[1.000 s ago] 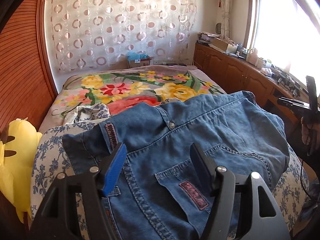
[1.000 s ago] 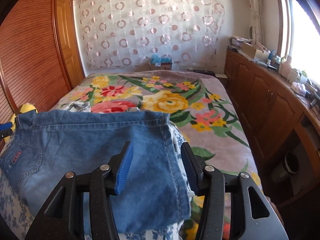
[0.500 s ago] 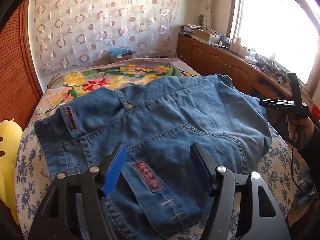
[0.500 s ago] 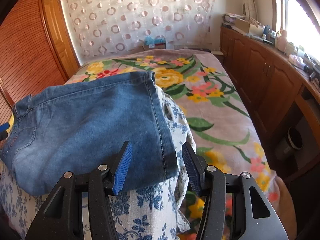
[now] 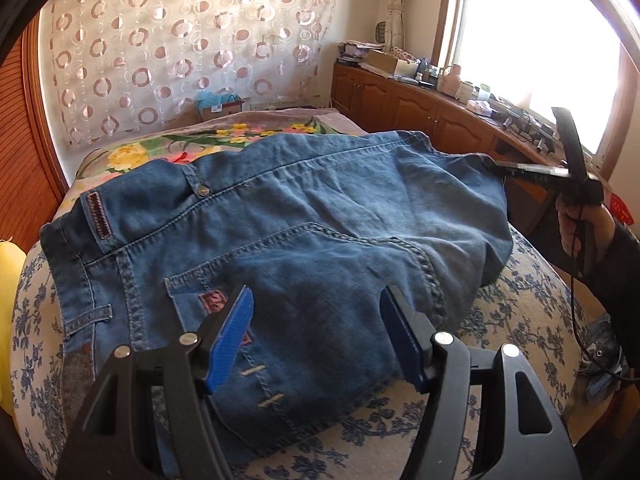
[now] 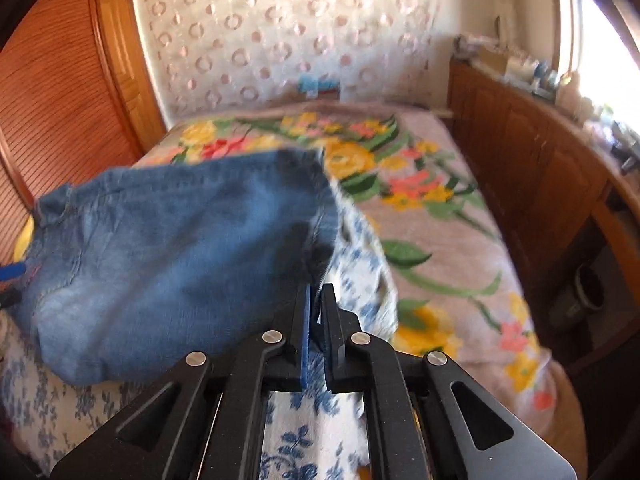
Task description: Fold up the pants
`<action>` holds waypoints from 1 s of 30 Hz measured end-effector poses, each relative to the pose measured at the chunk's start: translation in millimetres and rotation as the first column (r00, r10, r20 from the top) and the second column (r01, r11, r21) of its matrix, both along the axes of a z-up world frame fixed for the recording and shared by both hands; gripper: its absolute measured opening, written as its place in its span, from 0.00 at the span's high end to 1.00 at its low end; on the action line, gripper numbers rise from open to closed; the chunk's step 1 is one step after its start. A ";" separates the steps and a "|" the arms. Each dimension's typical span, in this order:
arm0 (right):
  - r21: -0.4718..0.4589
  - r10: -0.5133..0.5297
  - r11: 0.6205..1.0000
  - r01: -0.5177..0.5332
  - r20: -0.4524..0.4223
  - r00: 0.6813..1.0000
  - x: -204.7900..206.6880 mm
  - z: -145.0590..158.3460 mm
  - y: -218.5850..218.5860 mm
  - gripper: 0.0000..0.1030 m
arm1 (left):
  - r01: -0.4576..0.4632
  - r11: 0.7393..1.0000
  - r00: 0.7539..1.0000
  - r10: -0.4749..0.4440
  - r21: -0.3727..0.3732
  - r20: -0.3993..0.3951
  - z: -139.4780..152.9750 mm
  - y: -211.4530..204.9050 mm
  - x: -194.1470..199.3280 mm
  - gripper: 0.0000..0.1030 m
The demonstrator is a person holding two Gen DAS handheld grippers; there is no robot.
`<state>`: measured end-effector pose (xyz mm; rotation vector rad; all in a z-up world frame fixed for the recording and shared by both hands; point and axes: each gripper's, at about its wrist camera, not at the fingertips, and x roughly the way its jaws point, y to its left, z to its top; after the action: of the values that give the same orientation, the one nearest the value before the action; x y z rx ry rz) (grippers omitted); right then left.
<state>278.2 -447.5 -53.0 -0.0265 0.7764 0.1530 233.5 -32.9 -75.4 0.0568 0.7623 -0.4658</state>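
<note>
I am clamping my right gripper (image 6: 316,304) on the pants (image 5: 288,232) hem edge; its jaws have just been closing. My left gripper (image 5: 316,328) is hovering released above the pocket. The bite looks shallow, so denim may be slipping out on lifting.

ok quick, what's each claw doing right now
left claw: open, over the jeans, nothing gripped.
right claw: has just closed, shut at the jeans' edge; blur hides whether denim is pinched.

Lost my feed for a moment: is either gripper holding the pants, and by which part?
The right gripper, just closed, pinches the jeans at their right edge. The left gripper hovers open over the pocket end, holding nothing.
</note>
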 end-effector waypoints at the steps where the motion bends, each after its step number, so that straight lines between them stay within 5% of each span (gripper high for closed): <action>1: -0.014 -0.028 0.999 0.028 0.043 0.999 -2.5 8.9 -0.8 0.99 | 0.005 1.000 1.000 -0.005 -0.001 0.000 0.2 -2.1 -2.1 0.36; 11: 0.001 -0.069 0.998 0.069 0.051 0.996 -15.1 16.7 -4.2 0.99 | 0.045 0.999 0.999 -0.045 0.014 -0.013 -6.3 -22.1 -23.2 0.36; 14: -0.007 -0.070 0.998 0.070 0.066 0.995 -28.3 17.9 3.0 0.84 | 0.058 0.998 0.998 -0.058 0.020 -0.010 -7.0 -29.1 -29.7 0.36; 21: 0.021 0.003 1.000 -0.004 0.070 0.998 -61.9 13.3 29.7 0.74 | 0.099 0.994 0.995 -0.100 0.054 0.021 -7.2 -50.1 -45.7 0.37; 23: 0.029 0.022 0.999 -0.025 0.074 0.997 -71.1 11.3 39.8 0.73 | 0.111 0.990 0.993 -0.114 0.081 0.024 -11.2 -57.3 -45.7 0.44; 30: 0.079 0.066 0.994 -0.072 0.074 0.995 -98.8 0.1 66.8 0.70 | 0.138 0.967 0.990 -0.142 0.215 0.000 -32.7 -80.2 -35.7 0.46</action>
<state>179.4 -380.7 -52.9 0.0185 0.6973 0.2476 197.8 -113.1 -108.1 0.3173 0.7940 -0.5151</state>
